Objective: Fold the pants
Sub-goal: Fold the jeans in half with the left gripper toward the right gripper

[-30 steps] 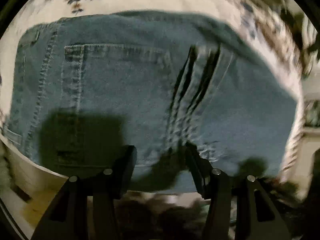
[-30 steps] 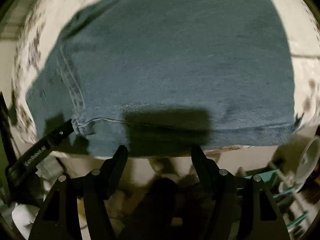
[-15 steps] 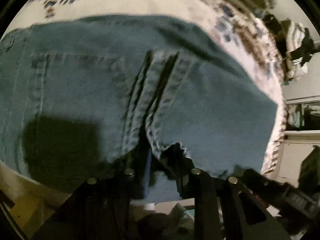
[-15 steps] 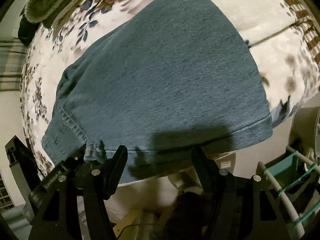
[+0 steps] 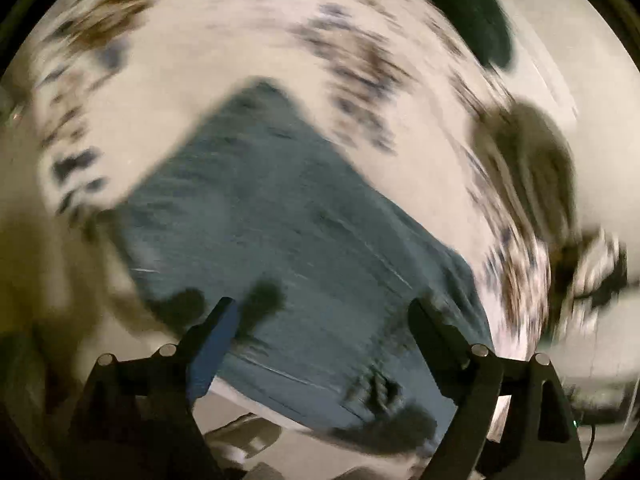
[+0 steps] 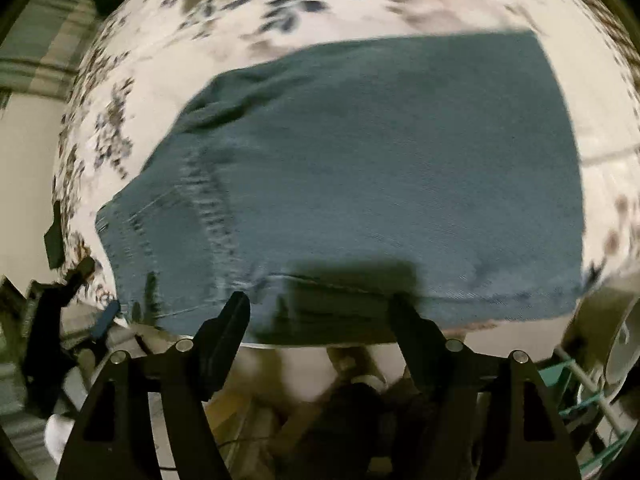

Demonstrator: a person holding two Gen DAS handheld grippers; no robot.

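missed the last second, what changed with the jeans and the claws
The left claw, shut on the jeans' near edge half a second ago, has let go and now stands open, pulled back. The right claw stayed open, holding nothing. The jeans still lie folded on the floral bedspread.

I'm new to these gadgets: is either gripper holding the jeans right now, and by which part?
Nothing is held. The left gripper and the right gripper are both open, with the jeans lying flat on the floral bedspread.

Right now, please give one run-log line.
jeans: folded on floral bedspread | left hand-held gripper: open | right hand-held gripper: open
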